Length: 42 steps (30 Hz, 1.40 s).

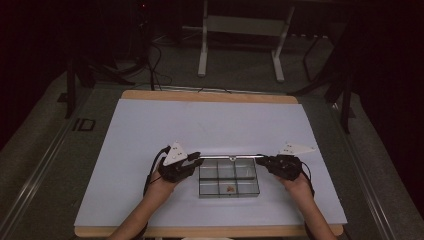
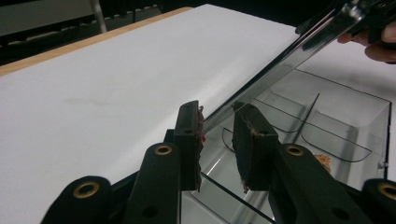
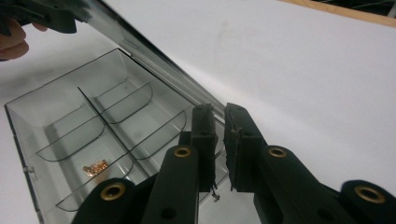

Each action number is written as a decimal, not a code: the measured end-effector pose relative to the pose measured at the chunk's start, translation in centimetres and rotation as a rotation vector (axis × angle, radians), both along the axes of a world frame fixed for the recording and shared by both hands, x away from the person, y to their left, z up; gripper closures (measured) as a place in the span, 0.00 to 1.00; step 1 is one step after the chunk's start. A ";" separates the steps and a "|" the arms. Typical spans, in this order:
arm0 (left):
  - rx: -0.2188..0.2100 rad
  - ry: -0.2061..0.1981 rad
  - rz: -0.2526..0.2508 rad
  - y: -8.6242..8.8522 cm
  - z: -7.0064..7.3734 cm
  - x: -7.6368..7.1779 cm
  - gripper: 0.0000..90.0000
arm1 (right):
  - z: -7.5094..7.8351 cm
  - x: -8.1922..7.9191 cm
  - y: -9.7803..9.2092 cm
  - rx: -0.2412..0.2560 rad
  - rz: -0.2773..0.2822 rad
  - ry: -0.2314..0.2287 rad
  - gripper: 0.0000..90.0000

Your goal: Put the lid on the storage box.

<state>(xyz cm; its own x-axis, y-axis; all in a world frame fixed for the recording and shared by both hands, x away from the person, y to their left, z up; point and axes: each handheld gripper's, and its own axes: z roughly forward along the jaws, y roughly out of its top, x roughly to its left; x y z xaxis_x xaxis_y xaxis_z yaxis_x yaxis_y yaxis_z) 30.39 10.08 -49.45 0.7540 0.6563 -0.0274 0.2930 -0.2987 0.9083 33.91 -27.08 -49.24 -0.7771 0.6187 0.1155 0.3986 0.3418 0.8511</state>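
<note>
My left gripper [image 2: 218, 122] has its jaws close together with the near end of the clear lid [image 2: 280, 56] running between the pads; the lid's edge lies against the left pad, while a small gap shows on the other side, so I cannot tell whether it is truly pinched. My right gripper [image 3: 219, 122] sits at the lid's other end [image 3: 154, 58], jaws nearly together with the thin edge of the lid going into the slit between them; here too I cannot confirm a firm clamp.

From the high view, the left gripper [image 1: 196, 159] and right gripper [image 1: 263, 160] face each other across the back edge of the clear compartment box [image 1: 229, 178], and the lid [image 1: 230, 157] shows as a thin bright line stretched between them, raised upright along that far side. My left hand [image 1: 167, 176] and right hand [image 1: 295, 175] come in from the bottom.

The box is open, divided into six compartments in two rows. A small brownish-gold item [image 3: 95, 166] lies in the middle compartment of the near row [image 1: 230, 189]; the other compartments look bare. The box rests on a white board [image 1: 150, 130] laid over the wooden table [image 1: 210, 96], towards its near edge.
</note>
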 end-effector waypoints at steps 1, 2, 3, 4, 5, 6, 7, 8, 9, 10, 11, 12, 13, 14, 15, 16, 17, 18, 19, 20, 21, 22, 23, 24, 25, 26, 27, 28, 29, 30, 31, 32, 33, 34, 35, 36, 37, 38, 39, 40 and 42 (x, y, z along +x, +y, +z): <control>0.004 0.000 0.000 0.0 0.0 0.0 0.78 | 0.0 0.0 0.0 0.000 0.001 -0.002 0.92; 0.002 0.003 -0.002 0.0 -0.1 -0.1 0.78 | 0.0 0.0 0.0 0.000 0.001 -0.005 0.92; 0.001 0.006 -0.002 0.0 -0.1 -0.1 0.78 | -0.1 0.0 0.0 0.003 0.002 -0.003 0.91; 0.001 0.007 -0.002 0.0 -0.1 -0.1 0.78 | -0.1 0.0 -0.1 0.005 0.004 -0.001 0.91; -0.003 0.010 -0.004 0.0 -0.1 -0.1 0.78 | -0.1 0.0 -0.1 0.005 0.004 0.001 0.91; -0.005 0.010 -0.006 0.0 -0.2 -0.1 0.78 | -0.1 -0.1 -0.1 0.003 0.007 0.001 0.91; -0.007 0.012 -0.007 0.0 -0.2 -0.1 0.78 | -0.1 -0.1 -0.1 0.001 0.008 0.000 0.91; -0.004 0.010 -0.011 0.1 -0.2 -0.2 0.78 | -0.2 -0.1 -0.1 0.001 0.009 0.002 0.91; 0.004 0.009 -0.013 0.0 -0.2 -0.2 0.78 | -0.2 -0.2 -0.1 -0.004 0.011 -0.001 0.91; 0.005 0.009 -0.013 0.0 -0.2 -0.2 0.78 | -0.2 -0.2 -0.1 -0.007 0.014 -0.005 0.91; 0.004 0.009 -0.014 0.0 -0.2 -0.3 0.78 | -0.2 -0.2 -0.2 -0.005 0.015 -0.003 0.91; 0.006 0.011 -0.016 0.1 -0.2 -0.3 0.78 | -0.3 -0.2 -0.2 -0.003 0.017 -0.001 0.91; 0.007 0.013 -0.018 0.1 -0.2 -0.3 0.79 | -0.3 -0.2 -0.2 -0.002 0.017 0.004 0.92; 0.009 0.013 -0.020 0.1 -0.2 -0.4 0.79 | -0.4 -0.2 -0.2 -0.004 0.018 0.006 0.92; 0.011 0.014 -0.023 0.1 -0.2 -0.4 0.79 | -0.4 -0.3 -0.2 -0.005 0.017 0.007 0.91; 0.012 0.014 -0.023 0.1 -0.3 -0.5 0.79 | -0.5 -0.3 -0.2 -0.002 0.016 0.011 0.91; 0.016 0.013 -0.024 0.1 -0.3 -0.5 0.79 | -0.5 -0.3 -0.2 -0.001 0.017 0.013 0.91; 0.017 0.013 -0.024 0.1 -0.3 -0.6 0.79 | -0.6 -0.3 -0.3 0.001 0.019 0.016 0.91; 0.021 0.016 -0.025 0.1 -0.4 -0.6 0.79 | -0.6 -0.3 -0.3 0.004 0.018 0.020 0.91; 0.022 0.018 -0.027 0.1 -0.4 -0.6 0.79 | -0.7 -0.3 -0.3 0.006 0.019 0.024 0.91; 0.021 0.020 -0.029 0.1 -0.4 -0.7 0.79 | -0.7 -0.3 -0.3 0.003 0.020 0.024 0.91; 0.025 0.020 -0.032 0.1 -0.5 -0.7 0.79 | -0.8 -0.3 -0.3 0.000 0.020 0.025 0.91; 0.028 0.019 -0.033 0.1 -0.5 -0.8 0.79 | -0.8 -0.4 -0.3 0.001 0.020 0.027 0.91; 0.033 0.019 -0.034 0.1 -0.5 -0.8 0.78 | -0.8 -0.4 -0.3 0.000 0.020 0.029 0.91; 0.034 0.018 -0.035 0.1 -0.5 -0.8 0.78 | -0.9 -0.4 -0.3 -0.002 0.020 0.033 0.91; 0.034 0.020 -0.035 0.1 -0.6 -0.8 0.78 | -0.9 -0.3 -0.3 0.000 0.018 0.038 0.91; 0.035 0.019 -0.036 0.1 -0.6 -0.9 0.78 | -1.0 -0.3 -0.3 0.003 0.016 0.047 0.91; 0.035 0.019 -0.035 0.1 -0.6 -0.9 0.78 | -1.0 -0.3 -0.4 0.005 0.018 0.049 0.91; 0.034 0.021 -0.036 0.1 -0.6 -0.9 0.78 | -1.0 -0.3 -0.4 0.004 0.017 0.049 0.89; 0.038 0.024 -0.036 0.1 -0.6 -0.9 0.76 | -1.1 -0.3 -0.4 0.007 0.016 0.051 0.87; 0.040 0.025 -0.036 0.2 -0.7 -0.9 0.75 | -1.1 -0.2 -0.4 0.009 0.014 0.057 0.86; 0.039 0.029 -0.038 0.2 -0.7 -0.9 0.75 | -1.2 -0.2 -0.4 0.011 0.012 0.058 0.85; 0.039 0.030 -0.037 0.3 -0.7 -1.0 0.75 | -1.2 -0.2 -0.5 0.012 0.010 0.058 0.83; 0.042 0.028 -0.034 0.3 -0.8 -1.0 0.73 | -1.2 -0.2 -0.5 0.012 0.007 0.059 0.83; 0.039 0.029 -0.029 0.4 -0.8 -1.0 0.73 | -1.3 -0.2 -0.6 0.013 0.008 0.062 0.83; 0.037 0.030 -0.026 0.4 -0.9 -1.1 0.72 | -1.3 -0.3 -0.6 0.016 0.006 0.064 0.82; 0.036 0.032 -0.026 0.4 -0.9 -1.1 0.72 | -1.3 -0.3 -0.6 0.015 0.006 0.064 0.82; 0.034 0.038 -0.027 0.4 -1.0 -1.1 0.72 | -1.4 -0.3 -0.6 0.014 0.006 0.064 0.81; 0.039 0.039 -0.027 0.5 -1.0 -1.2 0.72 | -1.4 -0.3 -0.6 0.014 0.005 0.067 0.80; 0.045 0.040 -0.025 0.5 -1.0 -1.2 0.70 | -1.5 -0.3 -0.7 0.016 0.005 0.069 0.80; 0.050 0.047 -0.028 0.6 -1.1 -1.2 0.70 | -1.6 -0.3 -0.7 0.014 0.004 0.072 0.79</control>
<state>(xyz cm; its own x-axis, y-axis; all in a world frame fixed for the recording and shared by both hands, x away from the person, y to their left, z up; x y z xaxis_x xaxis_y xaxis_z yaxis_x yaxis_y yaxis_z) 29.20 10.64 -50.56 0.7706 0.6366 -0.0310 0.3260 -0.3518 0.8775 33.65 -27.80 -50.79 -0.7687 0.6138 0.1797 0.4577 0.3317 0.8249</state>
